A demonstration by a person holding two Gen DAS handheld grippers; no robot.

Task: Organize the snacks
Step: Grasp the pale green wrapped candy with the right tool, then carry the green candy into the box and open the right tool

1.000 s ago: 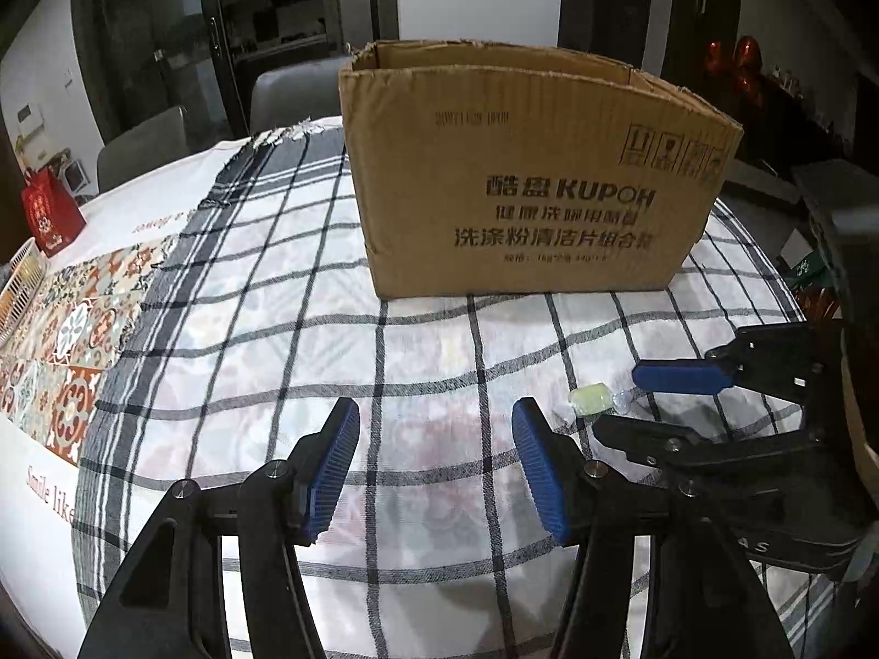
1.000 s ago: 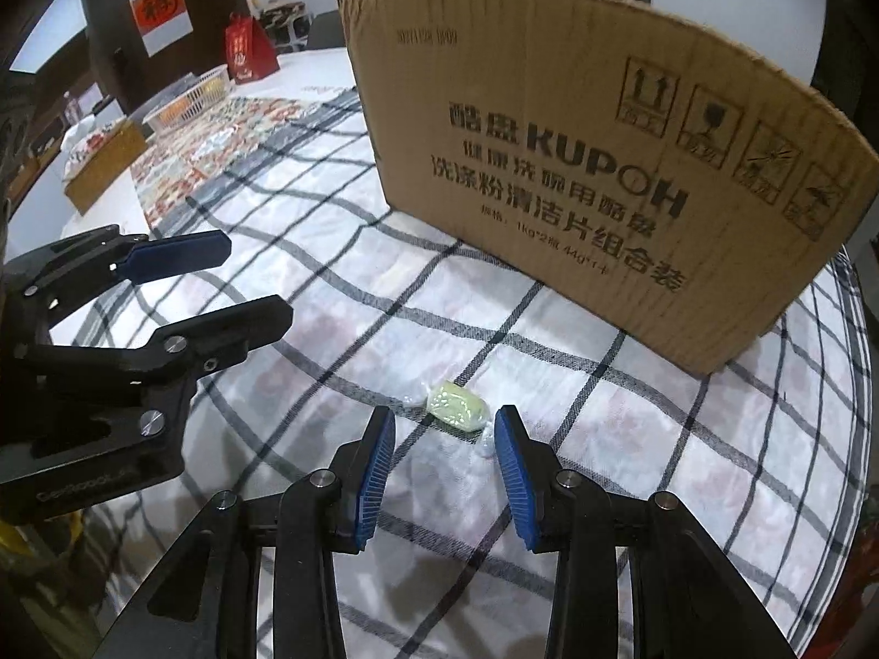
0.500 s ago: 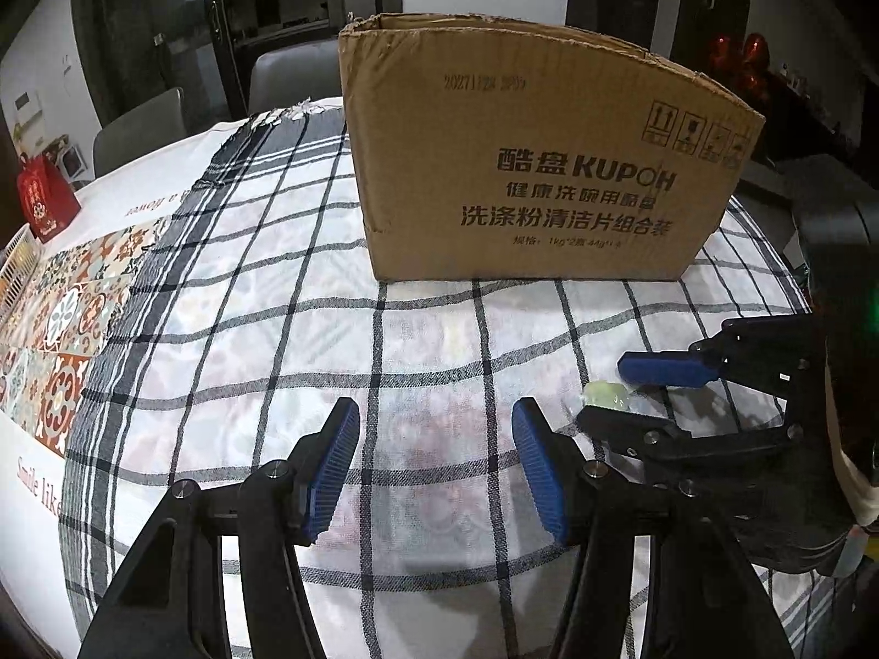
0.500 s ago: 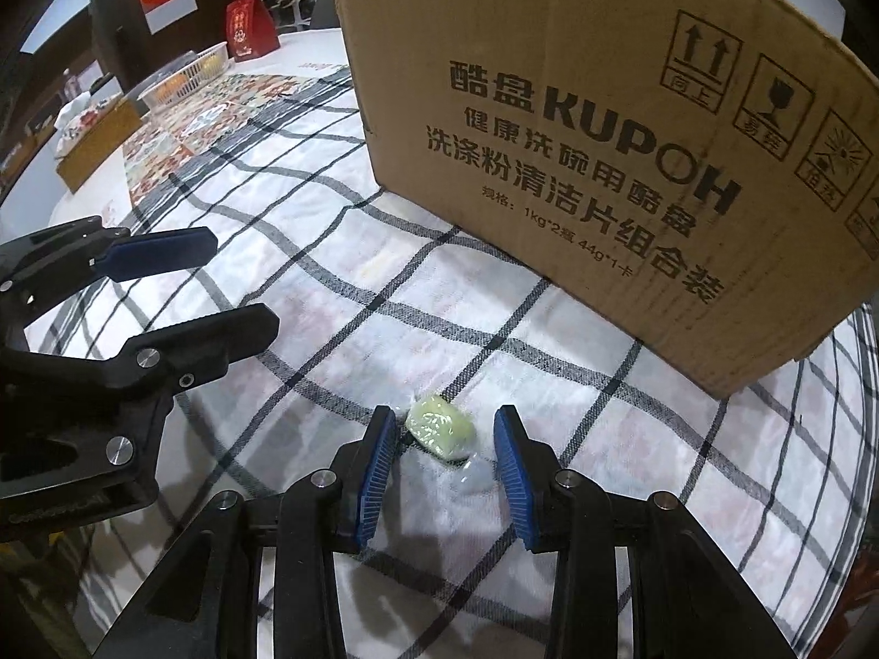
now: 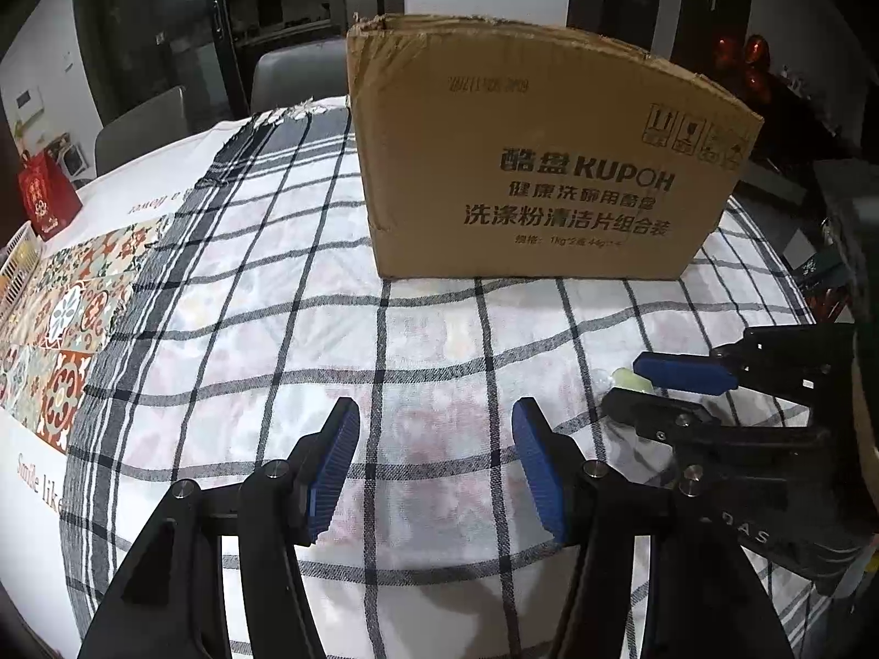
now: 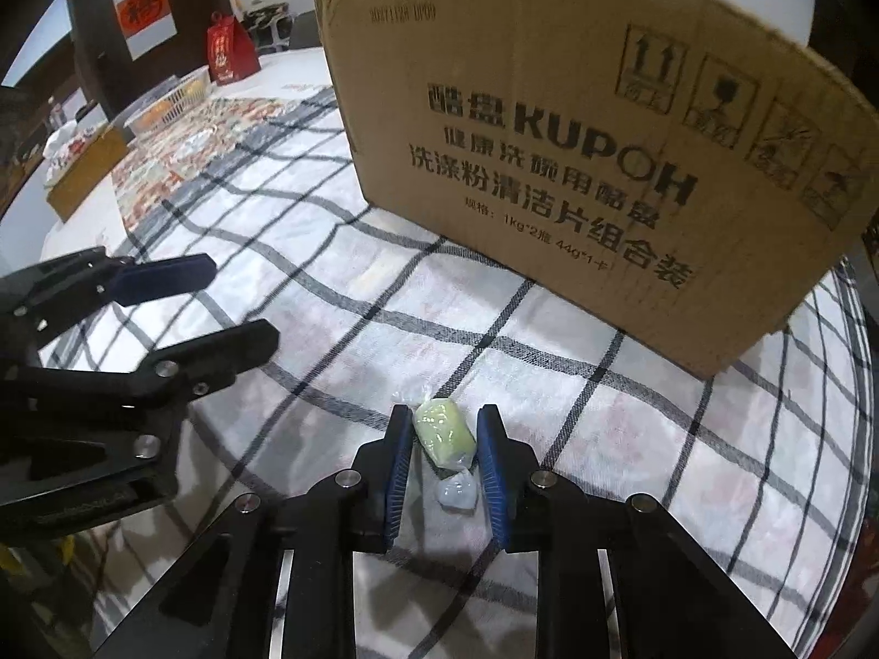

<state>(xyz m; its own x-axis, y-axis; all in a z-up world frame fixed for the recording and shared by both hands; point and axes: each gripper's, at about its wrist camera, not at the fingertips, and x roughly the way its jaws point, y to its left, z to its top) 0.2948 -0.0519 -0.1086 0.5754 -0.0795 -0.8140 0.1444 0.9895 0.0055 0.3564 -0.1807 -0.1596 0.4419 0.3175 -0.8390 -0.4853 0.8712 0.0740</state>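
Closing on a pale green candy in a clear twisted wrapper [image 6: 444, 433], right gripper [image 6: 444, 442] with black arms and blue ribbed pads, jaws just drawn in, both pads against the sweet's sides, clear wrapper tail poking out toward the camera. Candy low over the black-and-white checked tablecloth [image 6: 604, 439], near the front face of the brown cardboard box [image 6: 577, 165]; whether lifted off the cloth or touching it, cannot tell. From the left wrist view, same candy [image 5: 632, 380] only a pale sliver between the right gripper's [image 5: 621, 384] fingers, well in front of the box's right corner. Hanging released over bare cloth in front of the box, left gripper [image 5: 437, 461], 2 blue pads apart, nothing between them. Seen again at the left edge of the right wrist view [image 6: 241, 302], beside the candy but clear of it. Farther on, box [image 5: 538, 165] upright with open top and black printed lettering, standing on the checked cloth. Left of the box, a patterned tile-print runner [image 5: 66, 329]; beyond it, a red gift bag [image 5: 46, 203] and a white slatted basket [image 5: 16, 274].
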